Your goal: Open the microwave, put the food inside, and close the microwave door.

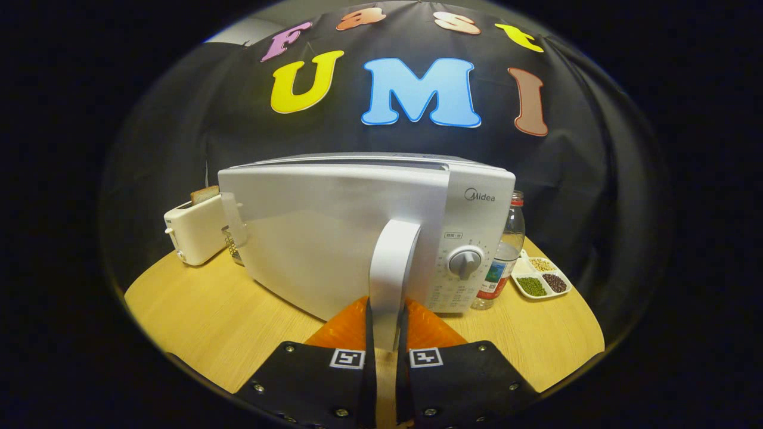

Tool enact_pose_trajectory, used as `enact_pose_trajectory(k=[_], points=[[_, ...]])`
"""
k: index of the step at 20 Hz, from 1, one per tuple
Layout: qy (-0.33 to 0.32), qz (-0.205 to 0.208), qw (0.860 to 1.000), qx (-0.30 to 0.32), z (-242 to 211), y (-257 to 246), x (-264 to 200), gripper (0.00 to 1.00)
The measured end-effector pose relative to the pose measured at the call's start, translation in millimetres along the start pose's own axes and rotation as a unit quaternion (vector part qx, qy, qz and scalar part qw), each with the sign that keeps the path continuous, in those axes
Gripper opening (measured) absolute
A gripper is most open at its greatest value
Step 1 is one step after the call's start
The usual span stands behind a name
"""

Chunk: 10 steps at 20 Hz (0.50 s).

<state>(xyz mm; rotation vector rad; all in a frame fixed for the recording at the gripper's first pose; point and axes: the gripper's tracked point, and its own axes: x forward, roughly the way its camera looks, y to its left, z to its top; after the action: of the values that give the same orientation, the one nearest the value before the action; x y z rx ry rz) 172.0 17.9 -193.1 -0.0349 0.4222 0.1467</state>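
From the gripper view I see my tongs (384,333) closed narrow around the microwave's door handle (393,268), one finger on each side of its lower end, both pressing against it so far as I can tell. The handle is a white upright bar that curves out from the door (316,238), and the door stands swung partly away from the body: its left edge sits forward of the cabinet, and a thin gap shows along the top between door and casing.

The microwave (477,238) itself stands on the wooden counter (197,322) just ahead of the fingers. Its control panel is right of the handle, with a round dial (465,261) about halfway down. I cannot see into the cavity from here.

To the left of the microwave, just beside the door's far edge, a cream toaster (194,229) sits on the counter with a slice of bread (204,193) standing up out of its slot.

On the right, a clear plastic bottle (503,256) with a red cap stands close to the microwave's side; it looks mostly empty, though I cannot make out the level with certainty. Beyond the bottle lies a white divided dish (543,279) with compartments holding green beans, dark reddish beans and pale yellowish beans, each kind in its own section.
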Motion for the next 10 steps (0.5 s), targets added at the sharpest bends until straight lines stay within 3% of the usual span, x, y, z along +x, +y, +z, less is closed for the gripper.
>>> enact_pose_trajectory(k=[7, 10], points=[[0.01, 0.018, 1.0, 0.009, -21.8, 48.7, -52.3, 0.13], [0.014, 0.026, 1.0, 0.006, -29.5, 72.7, -71.3, 0.19]])
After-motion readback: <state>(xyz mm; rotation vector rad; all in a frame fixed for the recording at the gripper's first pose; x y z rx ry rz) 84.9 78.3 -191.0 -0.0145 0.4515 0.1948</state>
